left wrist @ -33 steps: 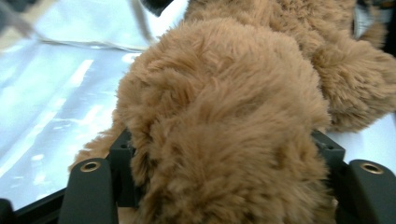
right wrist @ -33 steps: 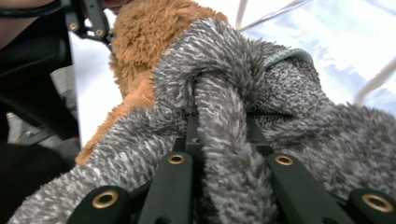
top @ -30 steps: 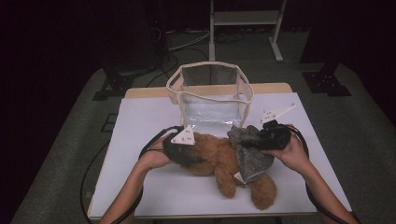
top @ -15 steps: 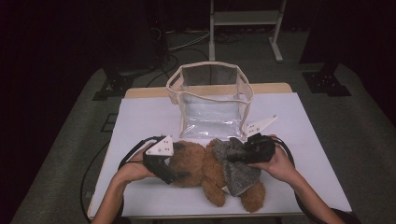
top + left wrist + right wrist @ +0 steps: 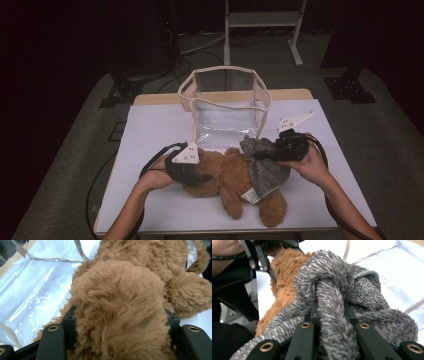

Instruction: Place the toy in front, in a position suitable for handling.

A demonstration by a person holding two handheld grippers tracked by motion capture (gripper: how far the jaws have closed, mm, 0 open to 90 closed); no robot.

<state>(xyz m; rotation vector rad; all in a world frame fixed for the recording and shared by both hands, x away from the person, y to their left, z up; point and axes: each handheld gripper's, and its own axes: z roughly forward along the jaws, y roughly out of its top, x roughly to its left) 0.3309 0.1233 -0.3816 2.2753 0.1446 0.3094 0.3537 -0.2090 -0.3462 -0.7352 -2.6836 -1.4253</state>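
A brown teddy bear (image 5: 232, 176) is lying on the white table (image 5: 150, 130), just in front of a clear plastic bag (image 5: 225, 102) with cream trim that is standing upright and open at the far middle of the tabletop. The bear is wearing a grey fuzzy garment (image 5: 265, 167) over the part of its body nearer the person's right side, and a white label (image 5: 250, 196) is sticking out below that garment. Its brown legs are pointing toward the near edge of the table. The left gripper (image 5: 192, 175) is pressing in on the bear from the left side, with the person's left hand (image 5: 157, 172) wrapped around its body. In the left gripper view its two black jaws are standing moderately apart with a thick lobe of brown plush (image 5: 117, 312) bulging between them and filling the gap, so the jaws are gripping the bear's fur; the bag's shiny wall (image 5: 32, 290) is lying beyond on that view's left. The right gripper (image 5: 265, 152) is reaching in from the right, held by the person's right hand (image 5: 310, 162), and is meeting the top of the grey garment. In the right gripper view its jaws are sitting close together, pinching a ridge of the grey knit (image 5: 332, 312) between them, while the brown fur (image 5: 284, 277) and the left gripper's black frame (image 5: 259, 255) are showing farther off at upper left.
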